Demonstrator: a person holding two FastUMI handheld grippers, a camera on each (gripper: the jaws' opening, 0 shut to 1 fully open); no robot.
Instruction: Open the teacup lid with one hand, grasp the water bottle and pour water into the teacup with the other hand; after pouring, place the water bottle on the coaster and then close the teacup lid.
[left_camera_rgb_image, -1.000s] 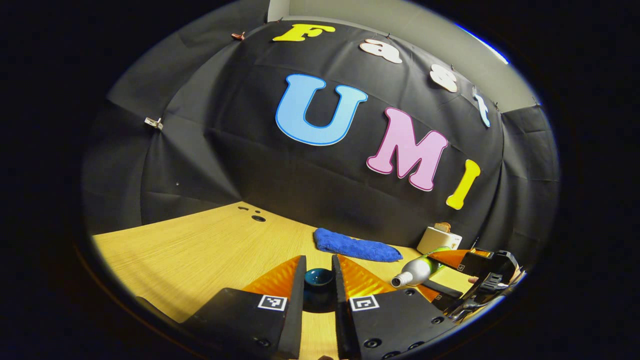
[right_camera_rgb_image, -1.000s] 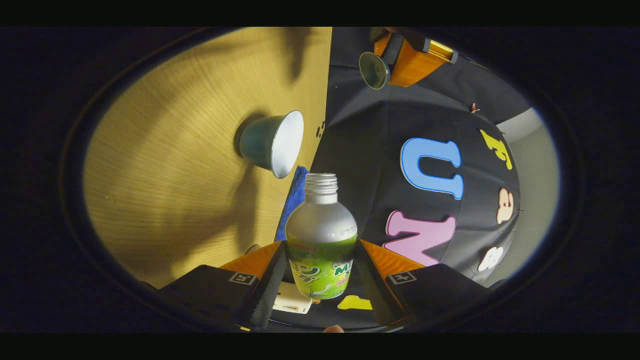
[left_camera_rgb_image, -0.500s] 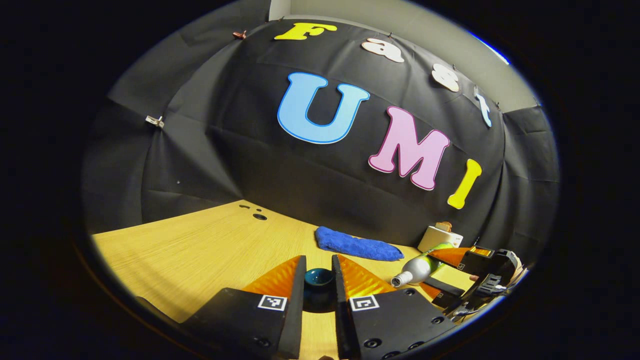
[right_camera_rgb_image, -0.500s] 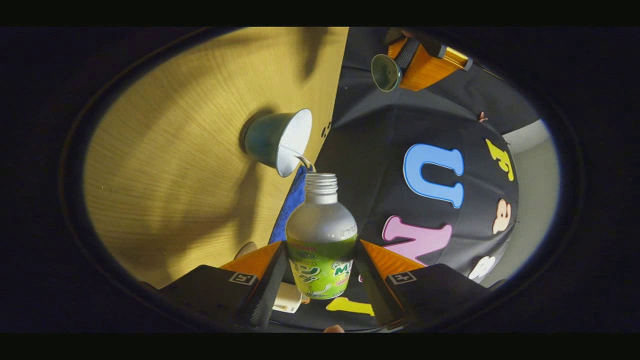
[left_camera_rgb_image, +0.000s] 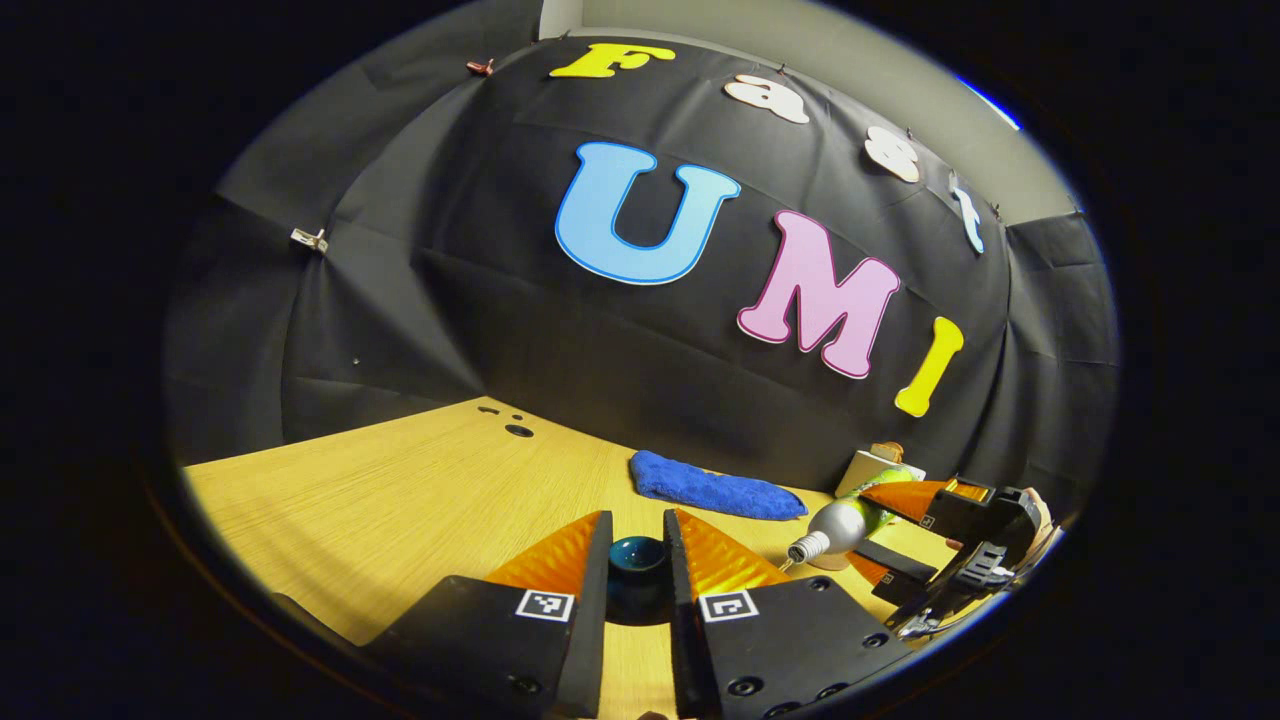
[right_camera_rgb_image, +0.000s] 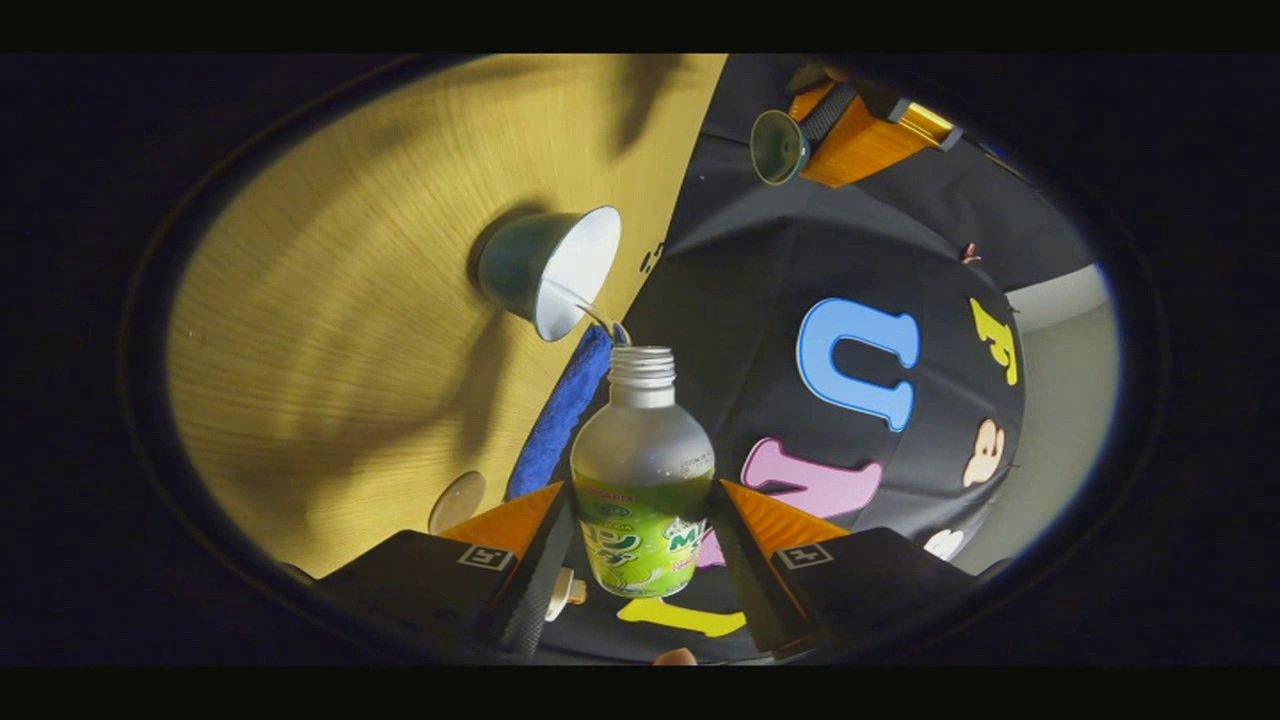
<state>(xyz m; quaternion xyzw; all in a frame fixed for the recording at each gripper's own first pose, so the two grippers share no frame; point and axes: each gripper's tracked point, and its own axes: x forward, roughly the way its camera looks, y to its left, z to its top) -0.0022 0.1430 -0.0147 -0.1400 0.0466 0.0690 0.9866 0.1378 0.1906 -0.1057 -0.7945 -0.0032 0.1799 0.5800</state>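
In the right gripper view my right gripper (right_camera_rgb_image: 640, 505) is shut on a green-labelled water bottle (right_camera_rgb_image: 642, 440), uncapped and tipped over. A thin stream of water (right_camera_rgb_image: 598, 318) runs from its mouth into the open teal teacup (right_camera_rgb_image: 545, 270) with a white inside, which stands on the wooden table (right_camera_rgb_image: 330, 300). A round tan coaster (right_camera_rgb_image: 457, 500) lies near the cup. My left gripper (left_camera_rgb_image: 636, 530) is shut on the dark teal lid (left_camera_rgb_image: 637, 558) and holds it above the table. From the left gripper view, the tilted bottle (left_camera_rgb_image: 845, 520) and right gripper (left_camera_rgb_image: 950, 525) are at the right.
A folded blue cloth (left_camera_rgb_image: 715, 487) lies along the table's back edge by the black wall, beyond the cup. A small white object (left_camera_rgb_image: 875, 465) stands at the back right. Small holes (left_camera_rgb_image: 517, 430) mark the tabletop at the far left.
The bottle has tipped further and water has started streaming into the teacup. The coaster has come more into sight. My left gripper has kept the lid almost still.
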